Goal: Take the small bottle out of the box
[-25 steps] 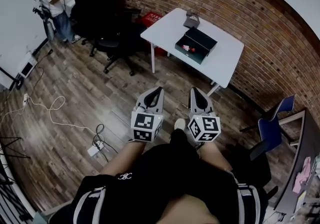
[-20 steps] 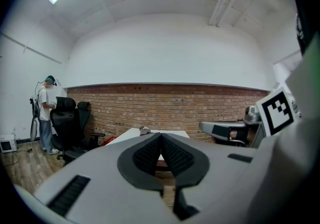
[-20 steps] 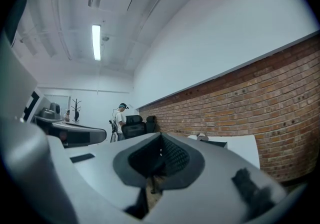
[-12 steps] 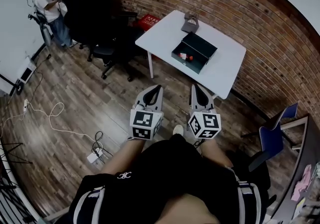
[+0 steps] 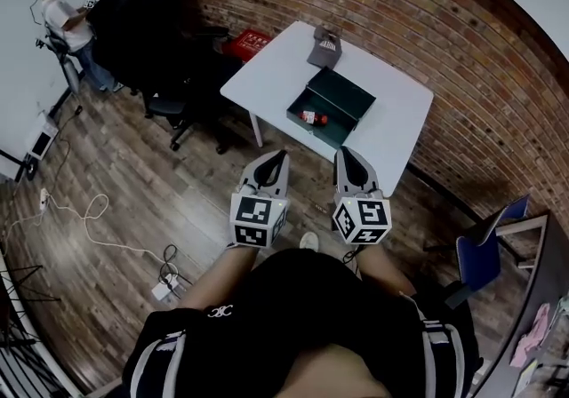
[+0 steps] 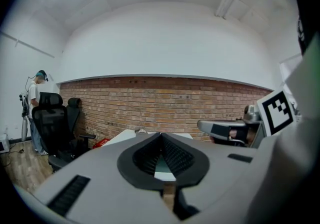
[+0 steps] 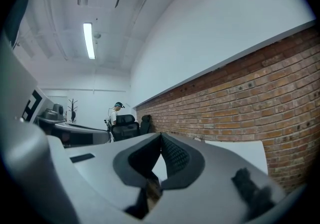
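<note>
While both grippers point toward the white table (image 5: 396, 125), neither one carries anything. The left gripper (image 5: 284, 155) sits a little short of the table's near edge, and its own view shows the ribbed black pads (image 6: 172, 157) pressed together at the tips with nothing between them. The right gripper (image 5: 342, 151) sits beside it with its tip at the table's near edge in the head view. Its jaws are likewise pressed together and empty.

The box (image 5: 342, 96), dark green and lying open, rests near the middle of the table, toward that near edge. The small bottle (image 5: 310, 116) lies on its side inside the box, in the half closer to the table's near edge, and one end of it is red. Both grippers are well apart from it.

A grey cap (image 5: 324, 47) sits on the table beyond the box, close to the far edge by the brick wall (image 5: 418, 23). A red crate (image 5: 252, 43) stands on the floor just off the table's left corner. Black office chairs (image 5: 147, 27) are grouped farther left of the table. A person (image 5: 62, 19) stands past the chairs, well apart from the table. A blue chair (image 5: 484, 250) stands to the table's right, near the wall. A pale cable (image 5: 89, 210) trails over the wooden floor, well to the table's left.
</note>
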{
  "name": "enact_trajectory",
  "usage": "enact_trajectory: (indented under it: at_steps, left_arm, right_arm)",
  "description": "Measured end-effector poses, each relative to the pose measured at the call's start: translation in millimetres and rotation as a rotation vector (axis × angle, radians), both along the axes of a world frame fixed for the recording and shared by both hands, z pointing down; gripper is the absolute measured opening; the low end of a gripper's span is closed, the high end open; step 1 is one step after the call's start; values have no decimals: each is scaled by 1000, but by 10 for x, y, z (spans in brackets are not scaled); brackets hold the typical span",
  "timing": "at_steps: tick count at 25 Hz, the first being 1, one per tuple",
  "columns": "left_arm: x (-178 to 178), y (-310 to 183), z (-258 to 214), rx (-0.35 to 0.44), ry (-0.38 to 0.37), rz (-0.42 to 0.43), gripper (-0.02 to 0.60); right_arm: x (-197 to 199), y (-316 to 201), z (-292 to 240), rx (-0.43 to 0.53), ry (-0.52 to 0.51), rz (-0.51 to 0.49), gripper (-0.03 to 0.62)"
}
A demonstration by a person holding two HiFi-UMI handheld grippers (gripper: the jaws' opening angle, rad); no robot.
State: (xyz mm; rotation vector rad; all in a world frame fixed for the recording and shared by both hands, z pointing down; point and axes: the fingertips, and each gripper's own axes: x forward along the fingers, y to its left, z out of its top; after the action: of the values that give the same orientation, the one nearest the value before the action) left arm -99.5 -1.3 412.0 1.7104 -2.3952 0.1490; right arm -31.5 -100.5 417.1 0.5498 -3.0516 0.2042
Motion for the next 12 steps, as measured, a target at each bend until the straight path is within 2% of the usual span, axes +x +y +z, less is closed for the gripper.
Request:
enact_trajectory:
  at_steps: [12]
  left_arm:
    - [-343,-957,117,-29,15,18,12]
  right_arm:
    - [-424,-869,130,-5,16,-25,31]
